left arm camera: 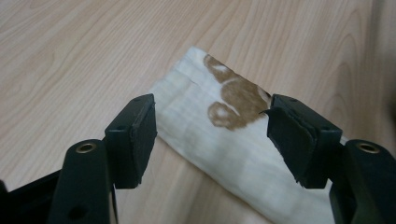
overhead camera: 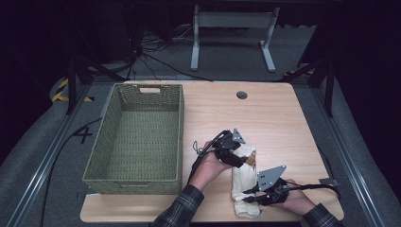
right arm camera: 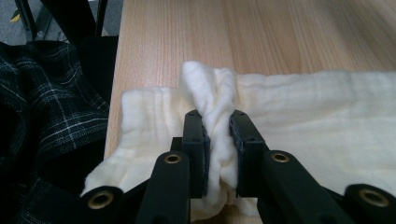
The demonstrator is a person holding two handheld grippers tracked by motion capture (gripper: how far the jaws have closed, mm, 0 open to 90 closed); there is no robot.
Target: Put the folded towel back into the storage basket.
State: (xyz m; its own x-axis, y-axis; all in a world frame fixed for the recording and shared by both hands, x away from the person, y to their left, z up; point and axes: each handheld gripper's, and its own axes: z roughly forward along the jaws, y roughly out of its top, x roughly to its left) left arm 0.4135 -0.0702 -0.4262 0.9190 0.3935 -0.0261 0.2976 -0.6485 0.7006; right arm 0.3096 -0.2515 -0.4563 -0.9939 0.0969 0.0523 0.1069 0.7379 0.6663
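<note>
Wooden bench (overhead camera: 274, 113) carried a cream cloth (overhead camera: 242, 182) at 5 o'clock; right gripper (right arm camera: 217, 140) pinched its bunched fold, left gripper (left arm camera: 210, 135) spread apart over its brown-marked end.

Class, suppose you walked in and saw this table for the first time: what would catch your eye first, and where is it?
A cream cloth with a brown print lies at the table's near edge, and the right gripper has a fold of it pinched between its jaws. The left gripper hangs open over the printed end. A big green woven basket sits empty on the table's left side.
</note>
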